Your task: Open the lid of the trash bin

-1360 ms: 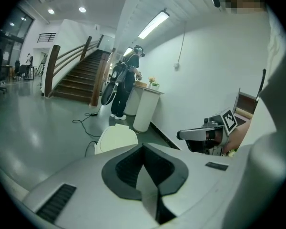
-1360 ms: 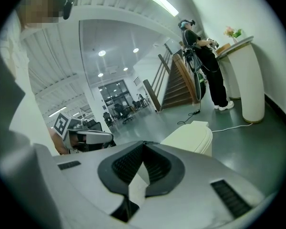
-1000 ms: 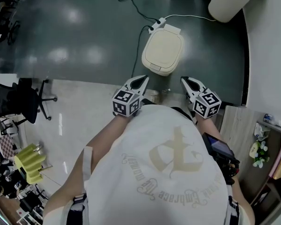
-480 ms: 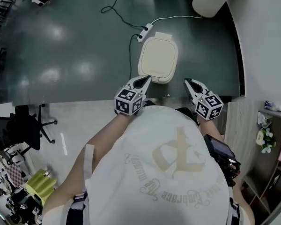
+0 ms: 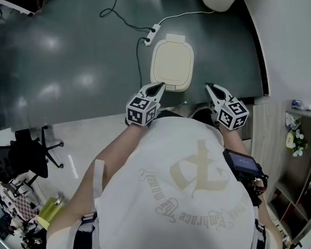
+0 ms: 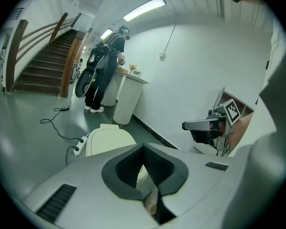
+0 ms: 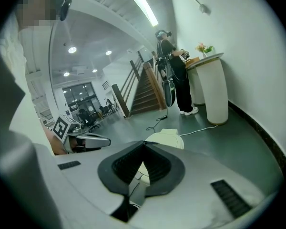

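Head view shows the bin (image 5: 172,66) on the floor (image 5: 83,45) straight ahead, lid (image 6: 109,138) down, just past the two gripper tips. Left gripper (image 5: 158,87) and right gripper (image 5: 209,88) both have their jaws pinched together with nothing in them, and neither is touching the bin. The lid looks like smooth thin plastic, so I'd guess it's light but slippery, with the hinge at the far side. Best bet is probably hooking under the near front edge, or pressing there if it's a push-latch.
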Demonstrator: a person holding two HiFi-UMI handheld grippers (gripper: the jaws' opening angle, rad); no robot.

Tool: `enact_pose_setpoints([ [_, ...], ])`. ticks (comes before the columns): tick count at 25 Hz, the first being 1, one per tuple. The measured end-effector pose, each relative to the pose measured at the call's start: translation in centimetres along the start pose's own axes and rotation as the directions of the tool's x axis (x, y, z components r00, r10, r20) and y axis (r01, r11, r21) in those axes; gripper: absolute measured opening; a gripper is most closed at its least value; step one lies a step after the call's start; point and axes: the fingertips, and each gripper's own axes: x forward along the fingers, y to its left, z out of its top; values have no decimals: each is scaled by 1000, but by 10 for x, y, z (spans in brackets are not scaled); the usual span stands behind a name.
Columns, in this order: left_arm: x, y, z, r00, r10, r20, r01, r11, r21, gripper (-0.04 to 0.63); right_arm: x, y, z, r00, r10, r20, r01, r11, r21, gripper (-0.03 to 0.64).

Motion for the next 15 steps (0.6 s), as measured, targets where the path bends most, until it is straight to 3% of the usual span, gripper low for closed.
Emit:
enact_pose_setpoints([
  [15, -6, 5, -13, 999, 30, -26, -31, 999, -20, 14, 0, -3, -4, 1000, 7, -7, -7, 1000, 2, 6],
])
